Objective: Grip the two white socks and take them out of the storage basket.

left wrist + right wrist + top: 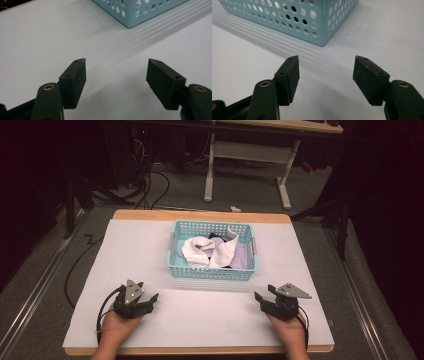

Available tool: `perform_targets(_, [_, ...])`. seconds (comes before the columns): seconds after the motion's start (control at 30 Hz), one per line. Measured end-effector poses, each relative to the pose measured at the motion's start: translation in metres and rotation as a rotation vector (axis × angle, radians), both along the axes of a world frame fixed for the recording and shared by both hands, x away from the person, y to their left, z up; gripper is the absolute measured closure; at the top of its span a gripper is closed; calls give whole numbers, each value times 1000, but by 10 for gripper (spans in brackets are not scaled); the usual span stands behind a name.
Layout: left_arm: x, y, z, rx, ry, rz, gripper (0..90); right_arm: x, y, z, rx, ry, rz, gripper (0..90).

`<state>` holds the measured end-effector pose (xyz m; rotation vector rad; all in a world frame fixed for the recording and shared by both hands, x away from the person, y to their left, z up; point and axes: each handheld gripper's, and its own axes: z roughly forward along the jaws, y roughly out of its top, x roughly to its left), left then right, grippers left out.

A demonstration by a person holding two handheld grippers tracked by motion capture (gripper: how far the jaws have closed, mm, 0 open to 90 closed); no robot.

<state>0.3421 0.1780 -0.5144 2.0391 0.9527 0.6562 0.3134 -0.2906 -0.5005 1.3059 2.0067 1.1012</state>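
White-legged desk (250, 150) behind table (140, 250)

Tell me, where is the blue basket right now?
In the high view the blue basket sits mid-table on the white sheet, beyond the left gripper and right gripper.

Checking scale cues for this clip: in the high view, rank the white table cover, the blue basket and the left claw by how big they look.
1. White table cover, by far the largest.
2. Blue basket, mid-size.
3. Left claw, smallest, even though it sits nearer the camera.
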Motion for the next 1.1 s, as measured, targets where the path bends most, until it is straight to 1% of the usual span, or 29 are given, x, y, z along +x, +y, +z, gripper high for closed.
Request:
perform_targets(0.1, [0, 0, 0, 0, 1, -2, 329, 0, 3, 5, 6, 2, 13, 377])
perform_targets(0.13, [0, 0, 0, 0, 1, -4, 329, 2, 5, 10, 12, 5, 25, 371])
perform_targets(0.17, [0, 0, 0, 0, 1, -4, 330, 2, 5, 10, 12, 5, 25, 371])
perform_targets(0.2, [0, 0, 0, 0, 2, -6, 329, 4, 7, 17, 29, 14, 33, 366])
perform_targets(0.33, [0, 0, 0, -1, 4, -8, 330, 7, 8, 26, 32, 19, 51, 361])
perform_targets(0.37, [0, 0, 0, -2, 3, -8, 329, 10, 8, 31, 46, 30, 57, 356])
perform_targets(0.4, [0, 0, 0, -2, 3, -8, 330, 10, 8, 31, 46, 30, 57, 356])
perform_targets(0.43, [0, 0, 0, -3, 5, -9, 329, 13, 8, 36, 52, 41, 57, 353])
perform_targets(0.53, [0, 0, 0, -5, 6, -11, 329, 16, 7, 39, 62, 40, 62, 352])
perform_targets(0.63, [0, 0, 0, -6, 7, -13, 329, 20, 7, 45, 87, 57, 59, 348])
perform_targets(0.67, [0, 0, 0, -5, 6, -14, 329, 23, 6, 50, 94, 63, 58, 347])
perform_targets(0.7, [0, 0, 0, -5, 6, -14, 330, 23, 6, 50, 94, 63, 58, 347])
perform_targets(0.77, [0, 0, 0, -6, 7, -15, 330, 28, 6, 56, 96, 70, 60, 344])
perform_targets(0.93, [1, 0, 0, -8, 10, -19, 330, 34, 7, 64, 105, 79, 63, 343])
perform_targets(0.97, [1, 0, 0, -8, 10, -19, 330, 39, 9, 67, 100, 84, 66, 342])
perform_targets(1.1, [1, 0, 0, -8, 10, -21, 330, 44, 13, 72, 88, 87, 70, 342])
